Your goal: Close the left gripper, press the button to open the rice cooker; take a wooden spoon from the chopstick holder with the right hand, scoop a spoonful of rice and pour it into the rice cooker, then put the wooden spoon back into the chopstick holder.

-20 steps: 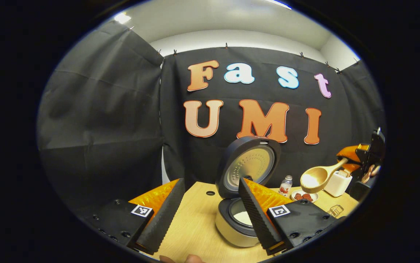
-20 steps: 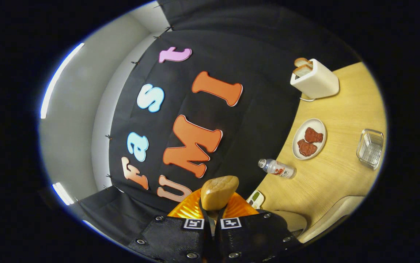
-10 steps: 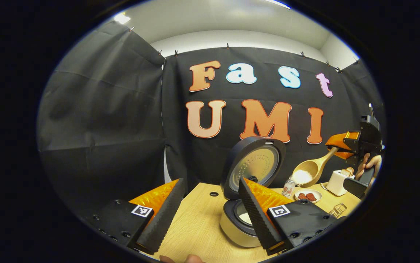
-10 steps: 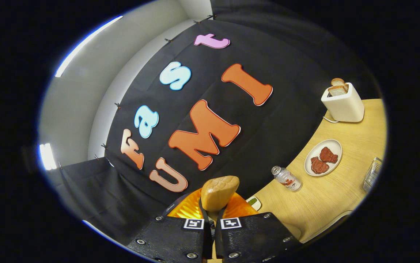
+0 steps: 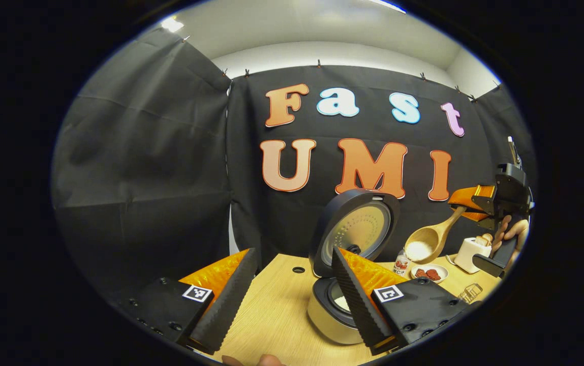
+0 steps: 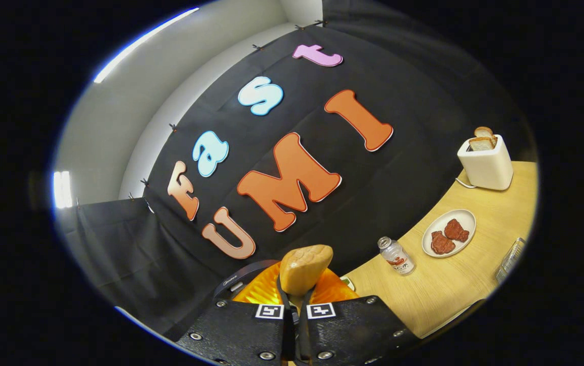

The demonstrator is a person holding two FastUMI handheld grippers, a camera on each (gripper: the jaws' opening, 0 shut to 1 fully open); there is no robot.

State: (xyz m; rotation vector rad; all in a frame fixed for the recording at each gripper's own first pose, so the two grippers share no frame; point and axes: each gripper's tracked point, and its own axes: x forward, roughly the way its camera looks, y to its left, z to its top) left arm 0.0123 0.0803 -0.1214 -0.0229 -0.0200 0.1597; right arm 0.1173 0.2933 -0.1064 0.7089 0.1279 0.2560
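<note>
— Grippers first, please: what does each one have?

— Right gripper (image 6: 295, 300), in the right gripper view, has both fingers pressed together on the handle of the wooden spoon (image 6: 304, 268), and the back of the bowl sticks up just past the fingertips. In the left gripper view the same right gripper (image 5: 467, 199) hangs in the air at the right, a hand (image 5: 509, 233) behind it, and the spoon (image 5: 426, 243) slopes down from it with white rice (image 5: 417, 249) in the bowl.

— And the left one?

— Left gripper (image 5: 292, 284) has its fingers spread wide with nothing between them; it hovers over the wooden table (image 5: 271, 315).

— Where is the rice cooker?

— Rice cooker (image 5: 333, 315) stands on the table just behind the left gripper's right-hand finger, which hides part of the pot. Its lid (image 5: 355, 231) is up, nearly upright, inner side facing the camera. Something pale lies inside the pot. The spoon's bowl is to the right of the lid and above the table, not over the pot.

— Anything else nearby?

— Beyond the cooker, a small bottle (image 6: 396, 255), a white plate (image 6: 462, 218) bearing two reddish-brown pieces, and a white toaster (image 6: 486, 163) with bread slices in it. A clear container (image 6: 510, 258) sits at the table's near edge. I cannot make out the chopstick holder.
</note>
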